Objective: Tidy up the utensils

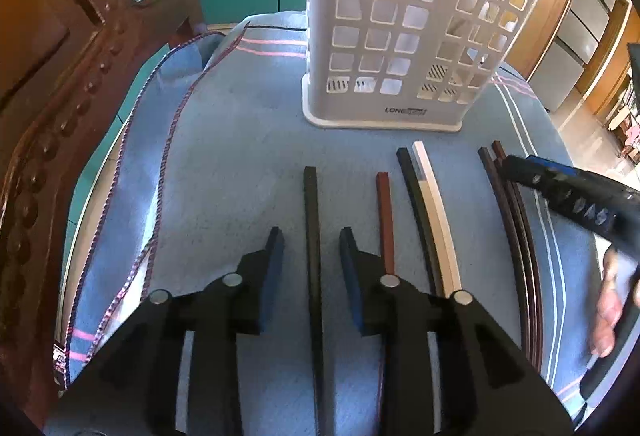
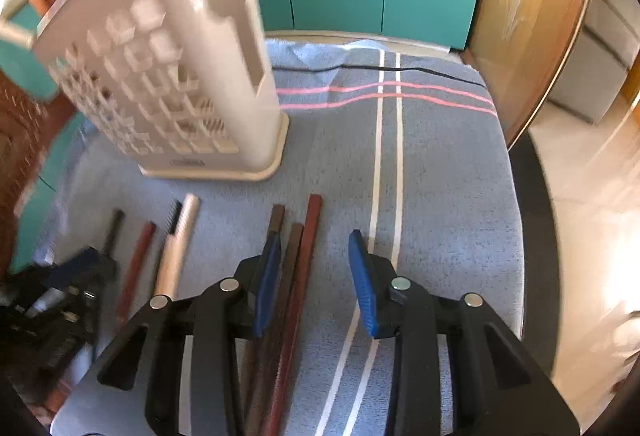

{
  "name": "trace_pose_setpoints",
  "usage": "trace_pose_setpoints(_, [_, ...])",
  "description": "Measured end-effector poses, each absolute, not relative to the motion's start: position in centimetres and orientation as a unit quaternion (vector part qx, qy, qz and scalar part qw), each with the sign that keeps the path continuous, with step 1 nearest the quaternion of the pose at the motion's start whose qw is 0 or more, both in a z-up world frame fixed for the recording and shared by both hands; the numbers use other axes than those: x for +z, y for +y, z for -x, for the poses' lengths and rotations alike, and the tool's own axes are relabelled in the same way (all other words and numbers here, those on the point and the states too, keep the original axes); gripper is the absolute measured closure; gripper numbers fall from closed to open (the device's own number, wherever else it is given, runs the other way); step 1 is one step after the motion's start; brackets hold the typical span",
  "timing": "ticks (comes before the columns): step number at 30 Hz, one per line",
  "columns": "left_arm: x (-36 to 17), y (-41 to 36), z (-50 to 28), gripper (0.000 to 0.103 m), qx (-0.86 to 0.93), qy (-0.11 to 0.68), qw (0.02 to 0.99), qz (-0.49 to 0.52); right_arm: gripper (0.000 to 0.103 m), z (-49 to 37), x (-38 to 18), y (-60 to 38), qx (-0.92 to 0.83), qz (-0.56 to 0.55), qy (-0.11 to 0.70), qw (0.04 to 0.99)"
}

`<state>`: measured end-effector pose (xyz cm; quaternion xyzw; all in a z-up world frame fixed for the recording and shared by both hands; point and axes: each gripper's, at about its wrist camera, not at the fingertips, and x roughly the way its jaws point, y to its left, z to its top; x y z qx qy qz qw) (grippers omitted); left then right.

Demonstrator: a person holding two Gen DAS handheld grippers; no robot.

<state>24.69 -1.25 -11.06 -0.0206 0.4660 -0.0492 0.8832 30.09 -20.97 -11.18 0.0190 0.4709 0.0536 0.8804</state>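
Black linkages and blue-padded fingers of the left gripper (image 1: 311,236) fill the foreground of the left wrist view, jaws spread wide and released, straddling a dark green square chopstick (image 1: 311,220) that lies flat on the blue striped towel (image 1: 224,140). Just beside it lie a reddish-brown chopstick (image 1: 385,212) and a black and cream pair (image 1: 424,204), well short of the white perforated plastic utensil holder (image 1: 400,28) standing upright at the far end.

Over a bundle of dark brown chopsticks (image 2: 294,268), the right gripper (image 2: 316,240) also hangs unclenched, gripping nothing; its left pad sits over the bundle, so the sticks are off-centre between the jaws.

Risks, as I judge them: closing there could catch only one or two sticks and scatter the others; thin sticks may roll or pivot, and soft towel could snag the pads
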Motion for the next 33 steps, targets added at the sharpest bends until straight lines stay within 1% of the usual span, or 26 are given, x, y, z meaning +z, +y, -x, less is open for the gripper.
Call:
trace_pose_setpoints(5, [-10.9, -1.7, -24.9, 0.071, -0.043, 0.458, 0.888, 0.004, 0.068, -31.8, -10.9, -21.9, 0.030, -0.021, 0.465, 0.884])
trace_pose_setpoints(9, [-10.8, -2.1, -25.1, 0.070, -0.038, 0.455, 0.890, -0.003, 0.068, -33.2, -11.9, -20.8, 0.020, 0.020, 0.473, 0.881])
trace_pose_setpoints(10, [-10.8, -2.1, -25.2, 0.071, -0.039, 0.456, 0.889, -0.002, 0.076, -33.1, -11.9, -20.4, 0.015, 0.037, 0.472, 0.881])
trace_pose_setpoints(11, [-10.7, -2.0, -25.2, 0.073, -0.040, 0.457, 0.888, -0.001, 0.091, -33.0, -11.9, -20.2, 0.018, 0.045, 0.475, 0.878])
trace_pose_setpoints(12, [-10.6, -1.9, -25.2, 0.083, -0.039, 0.458, 0.888, 0.000, 0.092, -32.7, -11.8, -20.2, 0.024, 0.048, 0.484, 0.874])
trace_pose_setpoints(13, [-10.6, -1.7, -25.2, 0.088, -0.040, 0.460, 0.887, 0.002, 0.093, -32.4, -12.0, -20.3, 0.028, 0.045, 0.488, 0.871])
trace_pose_setpoints(16, [-10.5, -0.9, -25.0, 0.090, -0.049, 0.470, 0.881, 0.014, 0.096, -31.4, -11.9, -21.6, 0.041, 0.032, 0.493, 0.868])
trace_pose_setpoints(19, [-10.6, -0.7, -24.9, 0.090, -0.054, 0.473, 0.879, 0.019, 0.096, -31.0, -11.6, -23.3, 0.036, 0.012, 0.490, 0.871])
trace_pose_setpoints(21, [-10.6, -0.8, -25.0, 0.089, -0.050, 0.473, 0.879, 0.016, 0.092, -30.7, -11.6, -24.0, 0.040, 0.000, 0.502, 0.864])
trace_pose_setpoints(23, [-10.6, -1.1, -24.9, 0.085, -0.050, 0.474, 0.879, 0.010, 0.071, -30.1, -11.4, -24.3, 0.054, -0.004, 0.509, 0.859])
trace_pose_setpoints(25, [-10.7, -1.6, -24.9, 0.077, -0.051, 0.474, 0.879, 0.004, 0.070, -29.2, -11.2, -23.6, 0.060, 0.022, 0.508, 0.859])
trace_pose_setpoints(28, [-10.7, -2.6, -24.9, 0.072, -0.040, 0.472, 0.881, -0.014, 0.070, -28.1, -12.3, -22.4, 0.053, 0.057, 0.510, 0.857])
trace_pose_setpoints(30, [-10.7, -2.9, -25.0, 0.072, -0.034, 0.473, 0.880, -0.019, 0.075, -27.6, -11.8, -21.8, 0.054, 0.066, 0.505, 0.859])
trace_pose_setpoints(31, [-10.6, -2.9, -25.1, 0.072, -0.033, 0.475, 0.879, -0.018, 0.087, -27.4, -11.5, -21.6, 0.059, 0.065, 0.506, 0.858])
trace_pose_setpoints(32, [-10.6, -3.0, -25.1, 0.075, -0.035, 0.477, 0.878, -0.016, 0.096, -27.3, -11.3, -21.4, 0.063, 0.066, 0.506, 0.858])
trace_pose_setpoints(33, [-10.5, -3.1, -25.2, 0.082, -0.044, 0.480, 0.876, -0.012, 0.096, -27.0, -11.1, -21.2, 0.061, 0.070, 0.505, 0.858])
